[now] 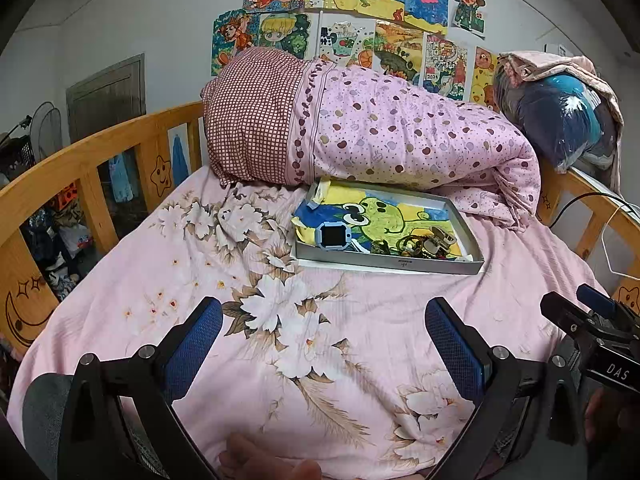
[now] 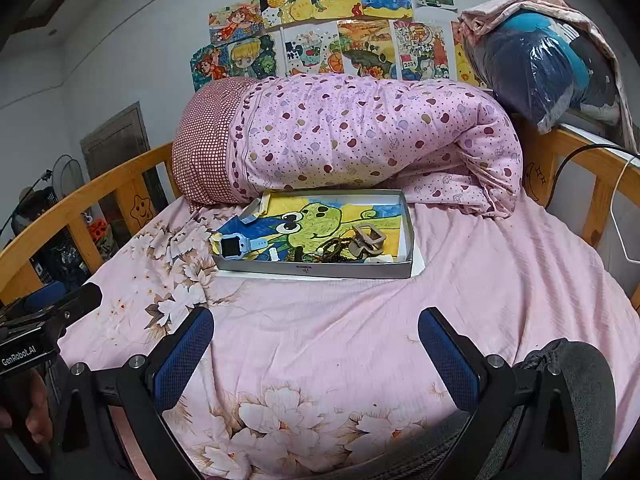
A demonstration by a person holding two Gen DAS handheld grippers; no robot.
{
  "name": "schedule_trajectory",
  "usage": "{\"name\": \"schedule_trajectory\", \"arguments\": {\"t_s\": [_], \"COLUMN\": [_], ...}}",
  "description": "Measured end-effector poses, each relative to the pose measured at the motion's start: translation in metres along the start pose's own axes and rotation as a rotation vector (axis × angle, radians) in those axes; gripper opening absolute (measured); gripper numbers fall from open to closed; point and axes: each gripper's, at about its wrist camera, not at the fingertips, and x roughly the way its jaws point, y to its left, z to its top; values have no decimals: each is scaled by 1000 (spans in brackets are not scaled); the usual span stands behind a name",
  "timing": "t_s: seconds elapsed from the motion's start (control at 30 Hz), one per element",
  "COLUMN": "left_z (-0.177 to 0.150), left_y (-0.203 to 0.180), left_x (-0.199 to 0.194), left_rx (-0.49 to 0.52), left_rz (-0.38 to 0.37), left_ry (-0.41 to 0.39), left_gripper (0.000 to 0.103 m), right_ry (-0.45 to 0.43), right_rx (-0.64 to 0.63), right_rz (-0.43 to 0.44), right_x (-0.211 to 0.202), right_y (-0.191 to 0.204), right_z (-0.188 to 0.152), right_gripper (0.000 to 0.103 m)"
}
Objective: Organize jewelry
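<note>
Jewelry (image 2: 340, 248) lay heaped with a blue watch (image 2: 234, 245) in a shallow grey tray (image 2: 316, 271) on the pink bedsheet (image 2: 320, 340), below a rolled quilt (image 2: 360, 136); left gripper (image 1: 324, 344) and right gripper (image 2: 316, 352) hovered well short, jaws spread, empty.

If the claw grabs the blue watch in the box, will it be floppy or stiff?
Probably a bit of both. The blue watch has a chunky square face that looks hard, but its strap looks bendy, so it would likely dangle. It looks light. It lies at the left end of the tray, apart from the tangled beads.
</note>
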Motion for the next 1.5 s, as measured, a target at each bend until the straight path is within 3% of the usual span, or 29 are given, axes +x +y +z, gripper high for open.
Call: {"name": "schedule_trajectory", "arguments": {"t_s": [1.5], "left_z": [1], "left_y": [2], "left_x": [1], "left_rx": [2], "left_rz": [-2], "left_ry": [4], "left_gripper": [99], "right_ry": [3], "right_rx": [10], "right_rz": [3], "right_x": [1], "right_y": [-4], "right_z": [0], "right_gripper": [103]}}
